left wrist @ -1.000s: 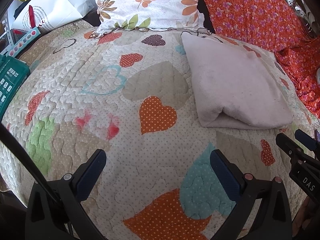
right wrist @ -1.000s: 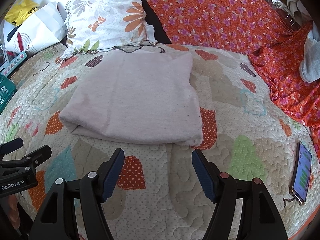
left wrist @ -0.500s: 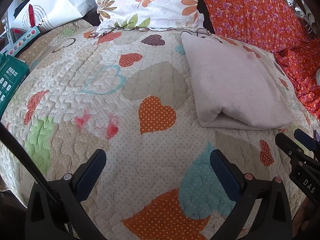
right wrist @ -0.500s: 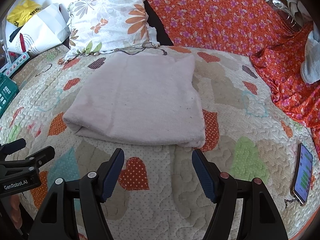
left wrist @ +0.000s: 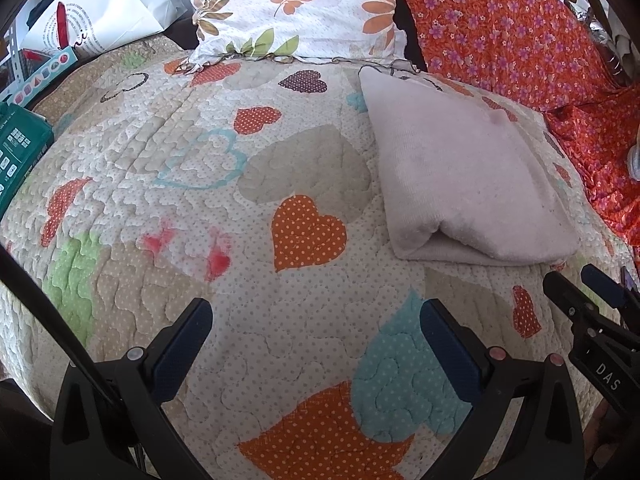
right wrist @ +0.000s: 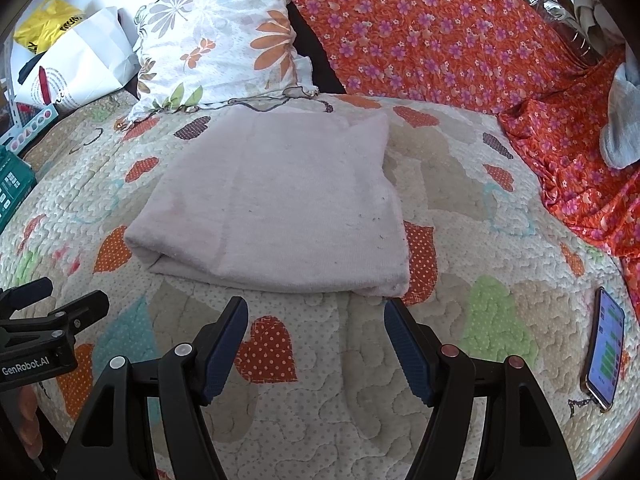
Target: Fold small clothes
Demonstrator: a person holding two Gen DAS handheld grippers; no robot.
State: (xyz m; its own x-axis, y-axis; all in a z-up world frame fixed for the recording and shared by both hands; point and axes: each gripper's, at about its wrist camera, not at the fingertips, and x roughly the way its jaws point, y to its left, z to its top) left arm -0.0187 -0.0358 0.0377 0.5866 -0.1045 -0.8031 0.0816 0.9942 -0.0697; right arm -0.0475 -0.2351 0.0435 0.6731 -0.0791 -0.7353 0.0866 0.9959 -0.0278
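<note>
garment folded on quilt | left tongs empty | right tongs empty

a bed with a heart-patterned quilt fills the scene in bright daylight, a flowered pillow and an orange flowered cloth at its far edge.

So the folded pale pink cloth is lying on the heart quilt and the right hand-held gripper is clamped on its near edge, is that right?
Not quite. The folded pale pink cloth does lie on the heart quilt, but the right hand-held gripper is not clamped on it. In the right wrist view its jaws stand open and empty, just short of the cloth's near edge, with only quilt between them.
</note>
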